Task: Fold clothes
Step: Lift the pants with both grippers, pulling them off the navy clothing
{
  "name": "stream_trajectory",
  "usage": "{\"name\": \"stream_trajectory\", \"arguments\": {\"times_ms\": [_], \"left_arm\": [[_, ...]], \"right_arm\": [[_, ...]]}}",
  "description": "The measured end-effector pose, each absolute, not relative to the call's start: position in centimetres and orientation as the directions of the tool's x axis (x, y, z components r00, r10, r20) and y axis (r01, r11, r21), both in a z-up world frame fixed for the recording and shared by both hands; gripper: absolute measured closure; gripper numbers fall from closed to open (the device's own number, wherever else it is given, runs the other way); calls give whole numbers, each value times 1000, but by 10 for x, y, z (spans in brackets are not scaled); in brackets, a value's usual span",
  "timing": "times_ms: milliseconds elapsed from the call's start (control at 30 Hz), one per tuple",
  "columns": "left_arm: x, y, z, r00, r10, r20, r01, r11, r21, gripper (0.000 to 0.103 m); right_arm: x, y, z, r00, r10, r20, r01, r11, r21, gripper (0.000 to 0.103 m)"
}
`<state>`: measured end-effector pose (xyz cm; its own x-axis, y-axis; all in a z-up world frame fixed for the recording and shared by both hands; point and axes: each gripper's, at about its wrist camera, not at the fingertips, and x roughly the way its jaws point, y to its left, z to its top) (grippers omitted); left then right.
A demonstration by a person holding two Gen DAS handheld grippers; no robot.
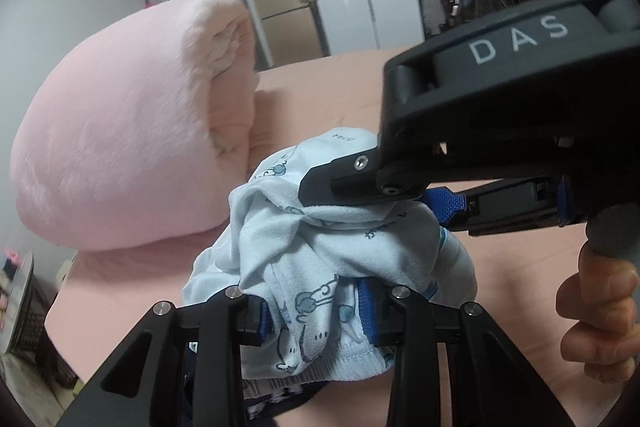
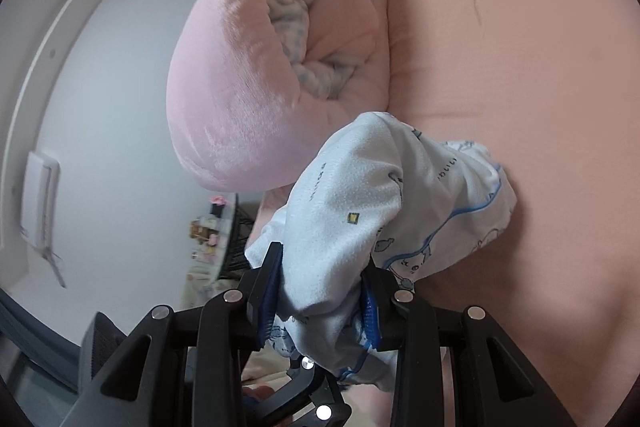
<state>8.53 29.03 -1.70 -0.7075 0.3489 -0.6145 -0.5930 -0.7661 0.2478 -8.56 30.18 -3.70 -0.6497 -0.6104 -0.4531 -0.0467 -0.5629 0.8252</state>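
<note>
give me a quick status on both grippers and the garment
Left gripper and right gripper both clamped on the bunched light blue garment, held above the pink bed. Rolled pink blanket close behind.

Bed (image 1: 340, 95): wide surface covered by a smooth peach-pink sheet (image 2: 520, 47), a few shallow creases, one thin dark thread-like mark near the far side.

On it: one rolled pink plush blanket (image 1: 120, 147), large, lying at the bed's edge toward the wall; open end shows a paler, patterned lining bunched inside the roll.
</note>
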Motion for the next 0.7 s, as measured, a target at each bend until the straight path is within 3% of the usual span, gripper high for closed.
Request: {"name": "stream_trajectory", "arguments": {"times_ms": [233,333,400,700], "left_arm": [[122,323,-7,-700,410,-585,-634,-733,246,73],[105,312,-6,-690,431,-582,-647,-728,227,74],[53,277,-12,-680,449,-580,-654,-729,203,75],[71,310,-18,-658,458,-597,-693,-679,243,75]], "right_arm": [[-69,325,-21,-702,-548,-454,-46,-601,798,69],[-60,331,-10,-724,-508,-466,-32,-650,759,69],[-54,334,-2,-737,-480,-476,-23,-686,727,69],[-16,366,-6,-739,-483,-470,-31,-672,740,69]]}}
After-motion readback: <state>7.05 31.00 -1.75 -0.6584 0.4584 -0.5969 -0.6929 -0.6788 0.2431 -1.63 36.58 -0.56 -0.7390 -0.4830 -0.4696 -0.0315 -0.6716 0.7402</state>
